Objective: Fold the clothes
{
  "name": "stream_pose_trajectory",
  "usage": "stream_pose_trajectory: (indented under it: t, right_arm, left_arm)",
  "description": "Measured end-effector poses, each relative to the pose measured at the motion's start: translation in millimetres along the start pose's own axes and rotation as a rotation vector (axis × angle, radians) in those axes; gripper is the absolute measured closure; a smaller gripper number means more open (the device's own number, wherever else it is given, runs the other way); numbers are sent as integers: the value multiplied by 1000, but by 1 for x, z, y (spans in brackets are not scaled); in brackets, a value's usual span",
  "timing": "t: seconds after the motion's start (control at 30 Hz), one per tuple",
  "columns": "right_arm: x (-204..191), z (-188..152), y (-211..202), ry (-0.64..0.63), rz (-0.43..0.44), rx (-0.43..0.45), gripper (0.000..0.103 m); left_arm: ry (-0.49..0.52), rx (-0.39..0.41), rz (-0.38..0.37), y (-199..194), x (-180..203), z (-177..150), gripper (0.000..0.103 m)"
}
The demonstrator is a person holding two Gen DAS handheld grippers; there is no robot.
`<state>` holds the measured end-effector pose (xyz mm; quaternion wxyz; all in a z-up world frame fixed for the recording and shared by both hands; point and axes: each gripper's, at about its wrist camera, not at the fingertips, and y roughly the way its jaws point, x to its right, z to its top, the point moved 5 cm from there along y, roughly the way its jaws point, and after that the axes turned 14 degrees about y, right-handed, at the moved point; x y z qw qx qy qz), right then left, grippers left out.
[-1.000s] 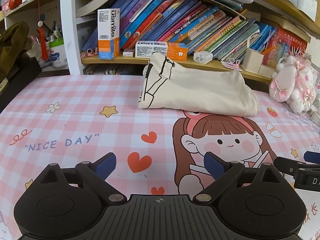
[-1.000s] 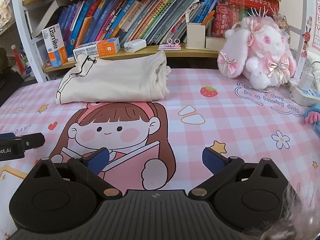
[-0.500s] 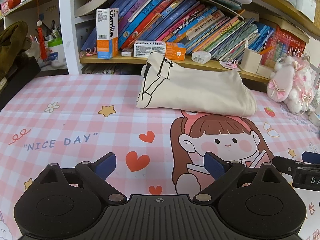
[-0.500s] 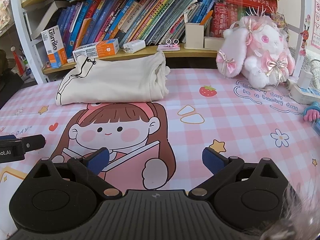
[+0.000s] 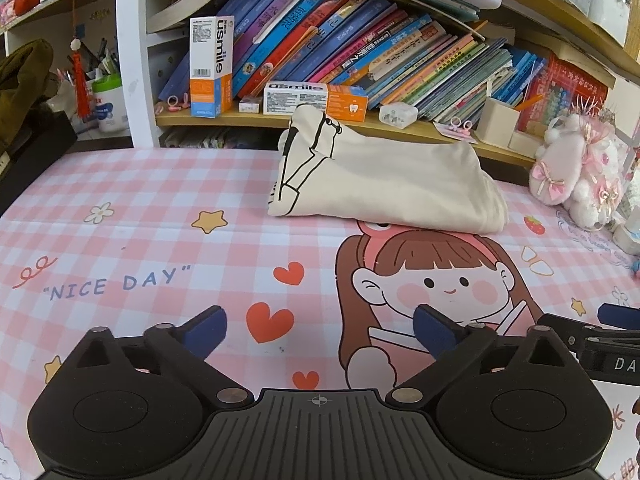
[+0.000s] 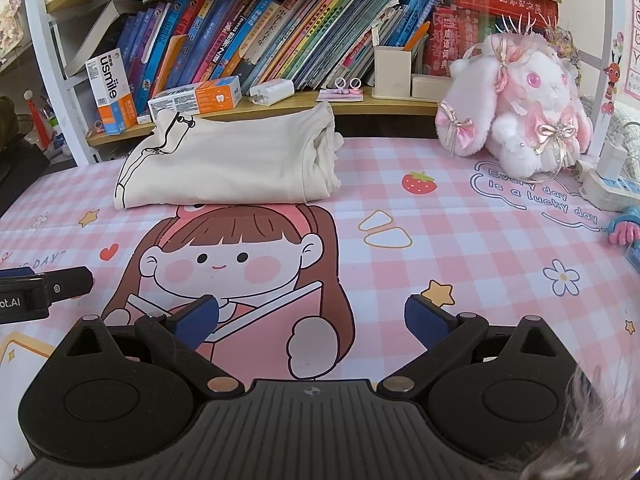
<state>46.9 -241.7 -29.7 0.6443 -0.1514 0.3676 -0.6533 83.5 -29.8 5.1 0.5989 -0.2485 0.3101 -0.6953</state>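
The pink checked table mat (image 5: 120,184) spreads out under me, filling most of both views, with a cartoon girl (image 6: 240,264) printed across its middle and "NICE DAY" lettered off to my left. Behind it runs the wooden bookshelf (image 5: 248,122), packed with leaning books (image 6: 280,36). At the far edge of the mat, right in front of that shelf, lies the cream shirt (image 5: 384,184), folded into a thick flat bundle with a black line drawing showing at its left end; its near edge just touches the top of the cartoon girl's head. Off to the right sits a fluffy pink and white toy rabbit (image 6: 520,112), well apart from the shirt, with a white power strip (image 6: 608,190) just beside it. On the shelf, a toothpaste box (image 5: 210,66) stands upright and another toothpaste carton (image 5: 316,96) lies flat behind the shirt. My left gripper (image 5: 318,330) hovers low over the mat with its blue fingers (image 5: 204,330) spread wide, holding nothing. My right gripper (image 6: 312,320) is the same, fingers wide apart and empty, near the girl's book. Both are well short of the shirt.
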Motion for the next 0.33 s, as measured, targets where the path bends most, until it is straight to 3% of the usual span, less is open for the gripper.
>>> stream_pose_trajectory:
  t: [0.33]
  right_arm:
    - [1, -1, 0, 3, -2, -2, 3]
  left_arm:
    - [0, -6, -17, 2, -1, -1, 0]
